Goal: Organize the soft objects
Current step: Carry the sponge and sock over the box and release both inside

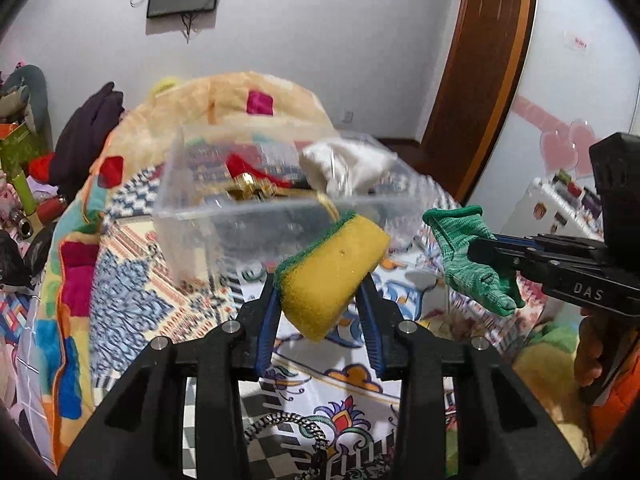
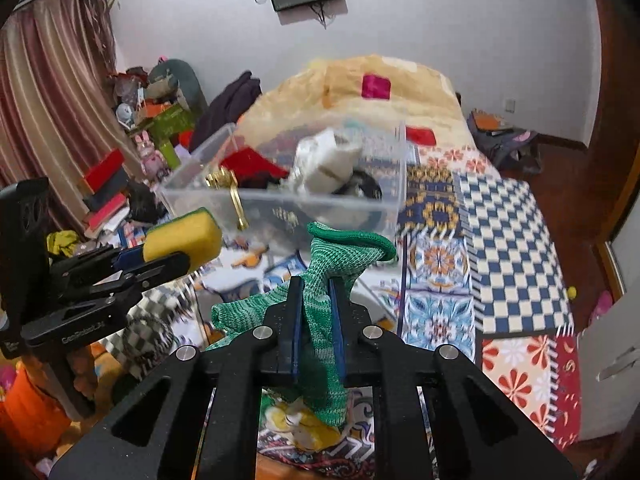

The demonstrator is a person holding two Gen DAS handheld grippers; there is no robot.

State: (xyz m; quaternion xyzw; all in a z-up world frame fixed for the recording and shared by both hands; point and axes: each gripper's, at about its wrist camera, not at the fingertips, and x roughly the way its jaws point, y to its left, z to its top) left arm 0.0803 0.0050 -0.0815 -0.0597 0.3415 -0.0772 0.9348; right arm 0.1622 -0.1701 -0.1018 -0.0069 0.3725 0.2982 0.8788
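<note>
Two grippers, one soft item each: left gripper (image 1: 322, 300) has its fingers pinching one yellow sponge (image 1: 332, 276) with a green scrub layer, a porous block bulging out past the tips; right gripper (image 2: 316, 320) has its fingers pressed on one green knit glove (image 2: 324, 304), limp, cuff flopped over the tips and the rest hanging below. Just beyond both sets of fingers, one clear plastic bin (image 2: 280, 204) sits on the patterned bed (image 2: 508, 220), holding a crumpled white cloth (image 2: 328, 164), a red fabric piece (image 2: 252, 164) and a gold metal part (image 2: 232, 188). Farther behind: one rumpled cream quilt (image 2: 400, 80).
</note>
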